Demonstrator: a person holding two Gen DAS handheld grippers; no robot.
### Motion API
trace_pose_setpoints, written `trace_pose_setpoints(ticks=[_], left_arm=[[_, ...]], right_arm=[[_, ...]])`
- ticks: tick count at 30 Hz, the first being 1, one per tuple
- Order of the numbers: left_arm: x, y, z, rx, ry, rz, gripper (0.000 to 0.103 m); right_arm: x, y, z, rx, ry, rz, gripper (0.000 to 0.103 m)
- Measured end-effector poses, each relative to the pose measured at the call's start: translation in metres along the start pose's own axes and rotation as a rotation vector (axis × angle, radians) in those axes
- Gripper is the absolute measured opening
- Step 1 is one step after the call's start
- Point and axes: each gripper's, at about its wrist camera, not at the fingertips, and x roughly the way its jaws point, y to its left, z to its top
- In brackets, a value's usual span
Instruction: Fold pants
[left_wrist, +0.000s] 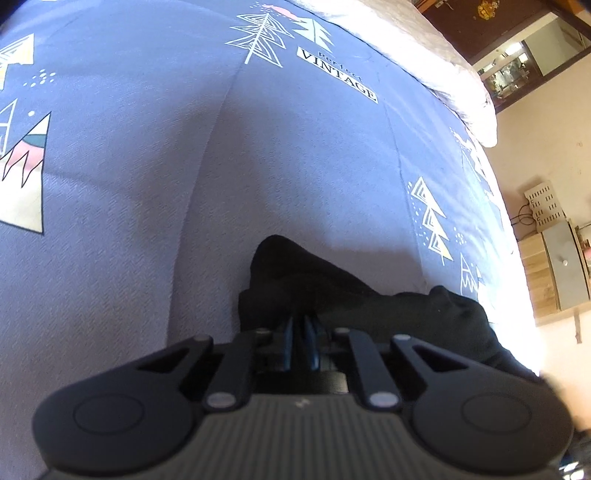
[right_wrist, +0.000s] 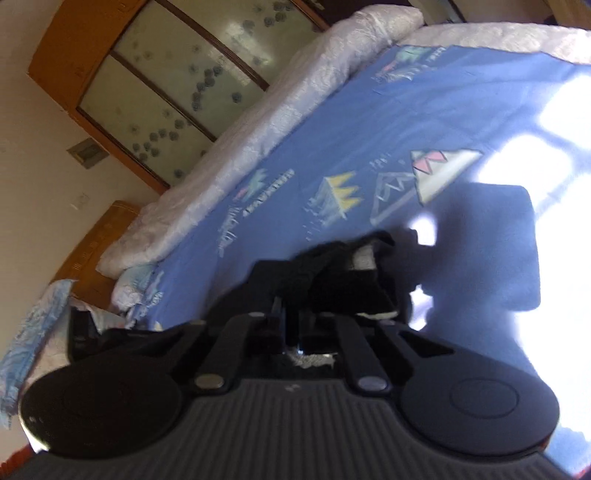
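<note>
Soft, limp black fabric pants (left_wrist: 332, 291) sag at 6 o'clock; both the left gripper (left_wrist: 301, 332) and the right gripper (right_wrist: 291, 321) are clamped on bunched cloth; 2 edge grips suit best.

Bed with a printed blue sheet, black pants on it.

The bed (left_wrist: 424, 33) carried a blue sheet (left_wrist: 147, 184) printed with trees and the word "VINTAGE"; a pale quilted border ran along its far edge. Black pants (left_wrist: 332, 288) lay bunched on the sheet near the bed's near edge, partly in sunlight.

Harsh sunlight glare at right, deep shadows, fisheye-bent edges
</note>
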Motion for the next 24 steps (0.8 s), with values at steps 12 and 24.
trace_pose_setpoints(ticks=[12, 24], left_arm=[[0.003, 0.01, -0.006, -0.018, 0.033, -0.036, 0.009], [-0.013, -0.006, -0.026, 0.044, 0.033, -0.058, 0.04]], right_arm=[[-0.041, -0.061, -0.064, -0.017, 0.095, 0.09, 0.009], [-0.052, -0.084, -0.052, 0.267, -0.057, 0.114, 0.069]])
